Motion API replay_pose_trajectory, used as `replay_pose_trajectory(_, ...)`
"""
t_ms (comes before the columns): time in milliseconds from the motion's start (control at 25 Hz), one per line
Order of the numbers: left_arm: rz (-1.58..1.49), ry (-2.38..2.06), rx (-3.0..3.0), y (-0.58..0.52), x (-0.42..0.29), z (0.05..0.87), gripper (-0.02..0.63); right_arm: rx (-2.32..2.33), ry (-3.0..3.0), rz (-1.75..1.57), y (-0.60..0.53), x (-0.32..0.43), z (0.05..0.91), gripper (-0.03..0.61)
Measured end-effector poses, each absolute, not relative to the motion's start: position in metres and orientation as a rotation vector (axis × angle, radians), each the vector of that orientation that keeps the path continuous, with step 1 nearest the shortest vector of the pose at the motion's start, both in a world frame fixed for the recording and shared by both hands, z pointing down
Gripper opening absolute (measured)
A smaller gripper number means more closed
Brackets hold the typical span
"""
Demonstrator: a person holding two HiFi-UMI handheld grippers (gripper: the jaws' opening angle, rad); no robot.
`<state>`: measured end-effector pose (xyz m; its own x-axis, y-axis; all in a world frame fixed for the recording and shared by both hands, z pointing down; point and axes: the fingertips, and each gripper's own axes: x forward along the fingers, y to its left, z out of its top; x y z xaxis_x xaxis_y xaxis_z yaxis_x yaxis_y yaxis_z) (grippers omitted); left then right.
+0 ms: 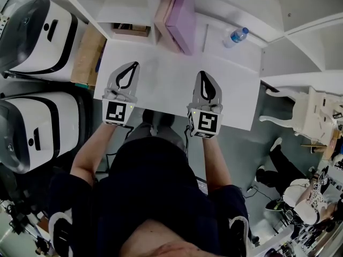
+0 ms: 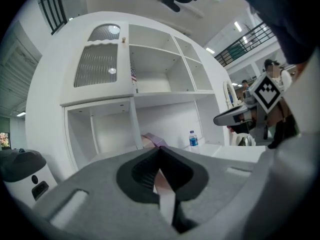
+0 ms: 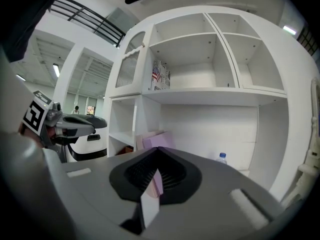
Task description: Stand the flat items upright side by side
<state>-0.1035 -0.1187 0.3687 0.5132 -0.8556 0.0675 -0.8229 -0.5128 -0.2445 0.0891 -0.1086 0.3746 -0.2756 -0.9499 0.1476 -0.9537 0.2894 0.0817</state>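
Observation:
Two flat items, a beige-pink one (image 1: 163,14) and a lilac one (image 1: 181,20), stand on edge side by side at the back of the white desk (image 1: 161,82), against a shelf divider. They also show past the jaws as the flat items (image 2: 153,140) and the flat items (image 3: 154,139). My left gripper (image 1: 132,65) hovers over the desk's left part, shut and empty, well short of them. My right gripper (image 1: 203,74) hangs over the middle, shut too, with nothing between its jaws. Both point level toward the shelf, seen as left gripper (image 2: 160,149) and right gripper (image 3: 157,151).
A water bottle (image 1: 235,36) stands right of the flat items. A brown box (image 1: 130,31) sits in the left shelf compartment. White machines (image 1: 37,36) and a wooden board (image 1: 86,55) are left of the desk, a white chair (image 1: 300,111) to its right.

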Motion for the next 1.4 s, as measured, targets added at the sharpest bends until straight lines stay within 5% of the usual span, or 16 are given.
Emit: replay_pose_trajectory(1400,-0.241,1.542,-2.568,-0.093,-0.120,0.381,0.000,1.793,-2.261,0.049,-0.080,0.104,0.394,-0.002)
